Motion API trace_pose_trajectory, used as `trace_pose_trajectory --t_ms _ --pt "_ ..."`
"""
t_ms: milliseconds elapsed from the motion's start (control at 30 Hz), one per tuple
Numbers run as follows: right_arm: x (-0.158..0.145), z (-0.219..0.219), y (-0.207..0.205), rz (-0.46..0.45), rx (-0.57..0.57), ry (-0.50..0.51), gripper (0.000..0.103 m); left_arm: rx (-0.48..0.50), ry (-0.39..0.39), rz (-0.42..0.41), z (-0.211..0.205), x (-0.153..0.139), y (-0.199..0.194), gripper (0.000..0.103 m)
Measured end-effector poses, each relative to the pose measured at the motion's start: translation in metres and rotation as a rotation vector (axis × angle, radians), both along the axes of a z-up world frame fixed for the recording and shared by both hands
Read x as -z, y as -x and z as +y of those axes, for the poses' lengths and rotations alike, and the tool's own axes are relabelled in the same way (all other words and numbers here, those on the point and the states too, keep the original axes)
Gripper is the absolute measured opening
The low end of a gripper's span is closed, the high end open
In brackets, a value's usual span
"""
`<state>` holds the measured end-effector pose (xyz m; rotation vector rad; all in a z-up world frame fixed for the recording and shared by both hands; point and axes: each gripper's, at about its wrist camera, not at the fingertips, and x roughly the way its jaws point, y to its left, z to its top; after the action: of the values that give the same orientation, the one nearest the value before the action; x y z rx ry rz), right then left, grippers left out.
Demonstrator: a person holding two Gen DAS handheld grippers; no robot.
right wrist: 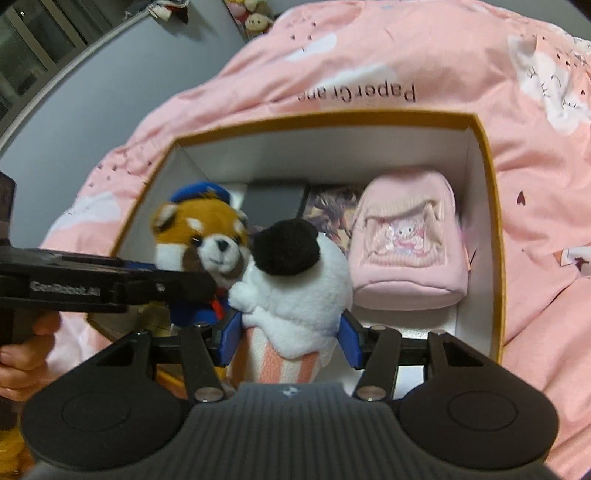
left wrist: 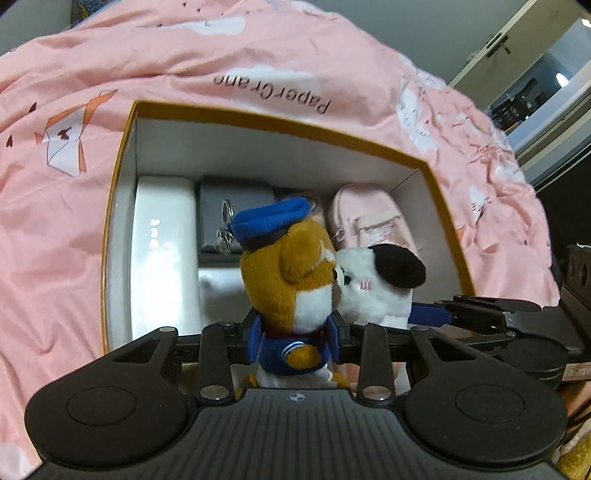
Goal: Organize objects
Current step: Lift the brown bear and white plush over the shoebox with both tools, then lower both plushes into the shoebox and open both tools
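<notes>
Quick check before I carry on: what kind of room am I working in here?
Most likely a bedroom. The open box sits on a rumpled pink duvet printed with paper cranes, there is a pale cupboard door behind, and more soft toys are piled in the background.

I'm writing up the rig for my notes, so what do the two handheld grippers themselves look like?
Both match. The left gripper and right gripper have matte black bodies with a ribbed centre plate carrying a small round emblem, round black discs on each side, black linkage bars with silver pins, and blue finger pads. The left one's side reads GenRobot.AI. A bare hand holds it; no sleeve shows.
</notes>
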<state>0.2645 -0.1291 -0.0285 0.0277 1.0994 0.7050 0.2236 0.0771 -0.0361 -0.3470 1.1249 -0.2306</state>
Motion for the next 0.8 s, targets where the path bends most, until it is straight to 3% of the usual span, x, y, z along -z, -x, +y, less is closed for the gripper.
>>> trace_pose_trajectory --t_ms 167,267,467,600,800 --pt "0.013 0.006 -0.007 0.046 -0.013 -0.001 0.057 -0.013 -0.035 0.041 0.006 0.011 -0.005 0.037" --pt "0.013 0.009 -0.005 0.030 -0.027 0.005 0.057 0.013 -0.034 0.033 0.006 0.009 -0.001 0.037" --pt "0.001 0.003 -0.006 0.013 0.001 -0.015 0.057 0.084 -0.047 -0.020 0.002 -0.023 0.012 0.037" --pt "-0.025 -0.003 0.002 -0.091 -0.001 -0.028 0.057 0.136 -0.115 -0.067 -0.007 -0.045 0.020 0.036" --pt "-0.058 -0.003 -0.006 -0.262 0.006 -0.012 0.057 0.174 -0.153 -0.096 -0.012 -0.057 0.024 0.036"
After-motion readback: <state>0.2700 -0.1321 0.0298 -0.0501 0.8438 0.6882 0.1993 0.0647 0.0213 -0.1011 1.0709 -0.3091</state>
